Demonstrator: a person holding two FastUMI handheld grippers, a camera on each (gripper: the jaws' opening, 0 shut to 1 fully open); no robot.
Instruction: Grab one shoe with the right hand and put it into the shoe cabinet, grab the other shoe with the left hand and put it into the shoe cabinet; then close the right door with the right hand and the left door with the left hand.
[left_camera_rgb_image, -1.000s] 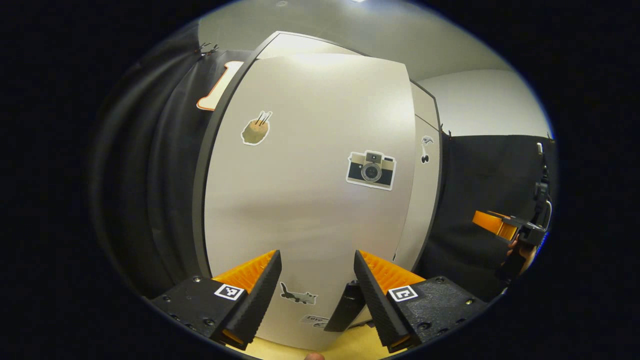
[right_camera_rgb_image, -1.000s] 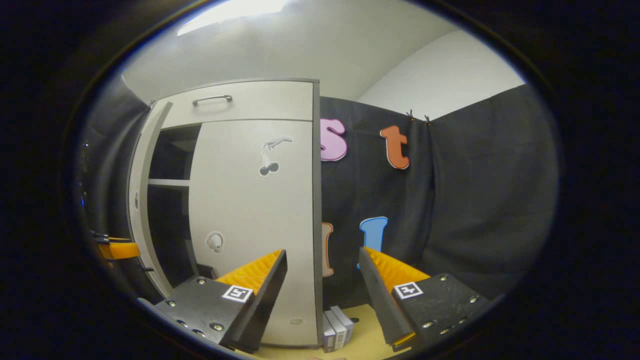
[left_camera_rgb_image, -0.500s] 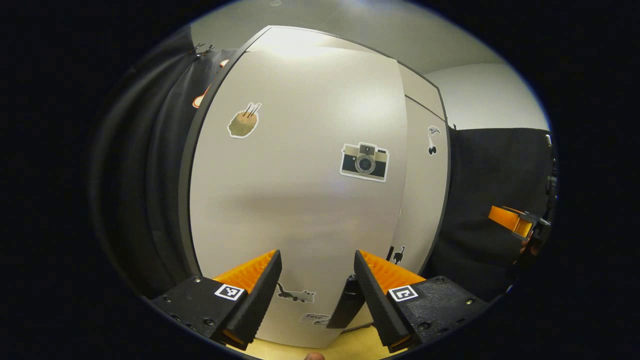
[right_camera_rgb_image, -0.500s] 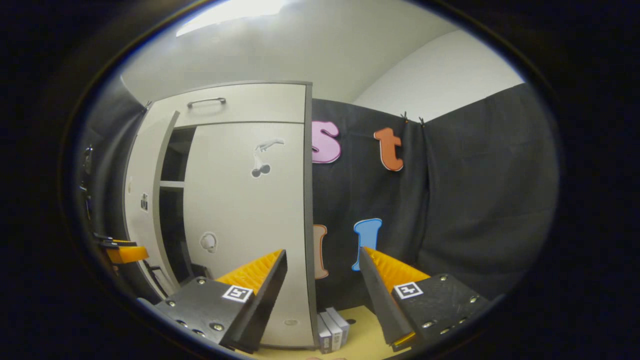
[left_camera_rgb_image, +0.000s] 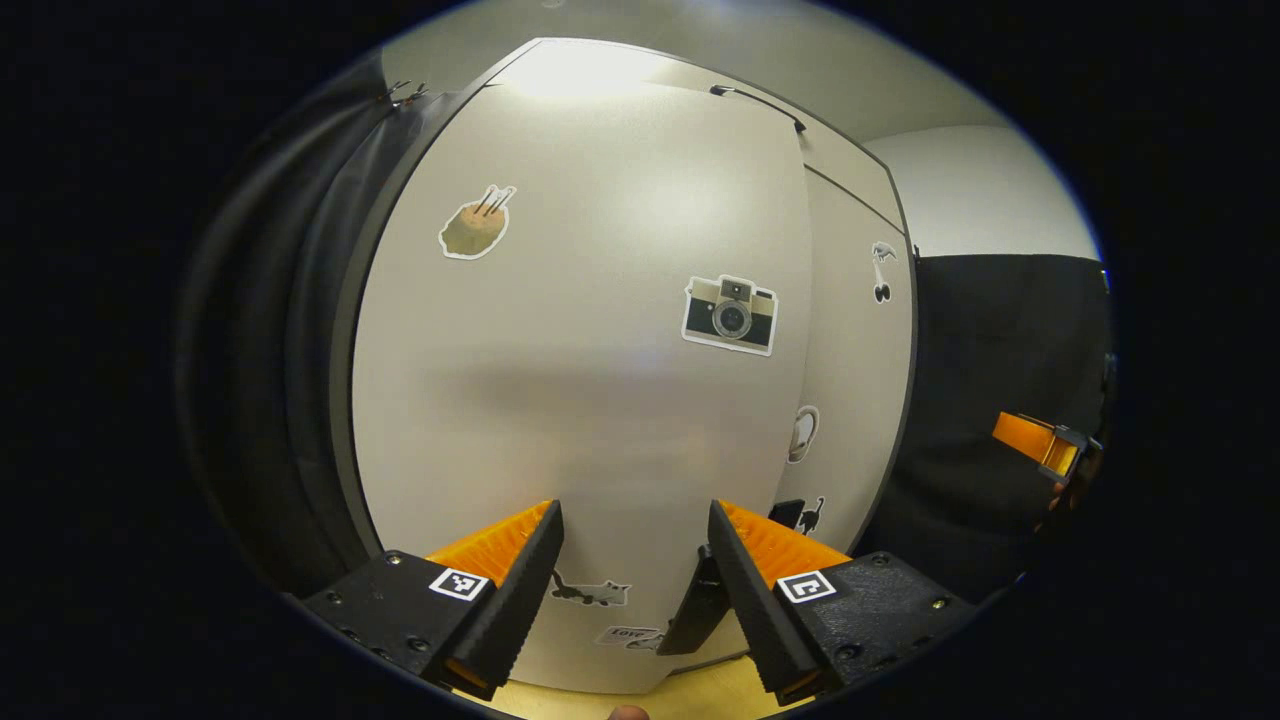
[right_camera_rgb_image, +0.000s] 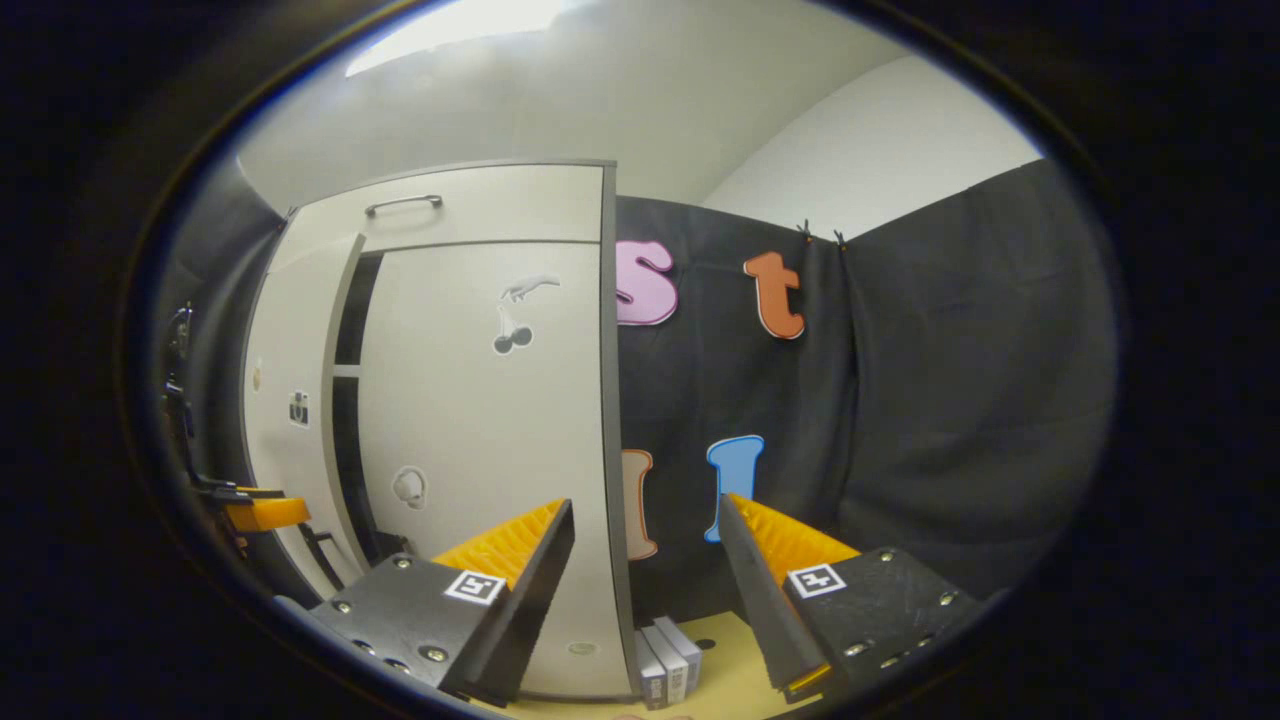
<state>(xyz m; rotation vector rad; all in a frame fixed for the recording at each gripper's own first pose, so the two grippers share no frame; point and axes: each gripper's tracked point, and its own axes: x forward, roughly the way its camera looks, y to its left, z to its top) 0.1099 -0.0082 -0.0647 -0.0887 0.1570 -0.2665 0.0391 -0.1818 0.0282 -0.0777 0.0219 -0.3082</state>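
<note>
Door swing: left door (left_camera_rgb_image: 580, 400) nearer shut than a second ago, dark gap (right_camera_rgb_image: 345, 400) narrowed | right door (right_camera_rgb_image: 480, 450) closed | left gripper (left_camera_rgb_image: 632, 540) wide, empty, at the panel | right gripper (right_camera_rgb_image: 645, 535) wide, idle | shoes presumably inside cabinet (right_camera_rgb_image: 500, 205), unseen | nearly finished

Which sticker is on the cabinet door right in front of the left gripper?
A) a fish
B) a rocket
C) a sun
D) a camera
D: the left gripper view shows a camera sticker on the left door, above the left gripper.
</note>
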